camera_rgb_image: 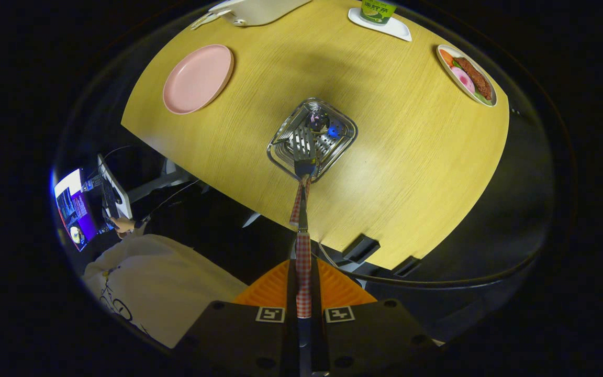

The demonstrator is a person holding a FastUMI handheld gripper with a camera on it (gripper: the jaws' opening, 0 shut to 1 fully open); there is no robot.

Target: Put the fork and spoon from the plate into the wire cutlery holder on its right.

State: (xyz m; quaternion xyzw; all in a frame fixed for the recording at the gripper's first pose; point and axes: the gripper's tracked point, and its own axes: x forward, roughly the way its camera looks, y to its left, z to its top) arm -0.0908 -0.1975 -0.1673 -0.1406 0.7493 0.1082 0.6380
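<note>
Checked-handled fork (302, 220) tines-down over the wire cutlery holder (312, 137) (shiny, square) — pink plate (198, 78) bare, well apart.

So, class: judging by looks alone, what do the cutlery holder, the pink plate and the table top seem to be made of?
Cutlery holder: likely polished metal wire, with bright glints and a perforated base.
Pink plate: matte plastic or ceramic; the look leaves it open.
Table top: wood or wood-look laminate, with fine pale grain.
The fork, held over the holder by the shut fingers, looks like shiny metal with a checked handle.

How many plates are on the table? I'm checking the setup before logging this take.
2 that are plainly plates: an empty pink plate left of the wire cutlery holder, and a plate of food far to its right.
</note>
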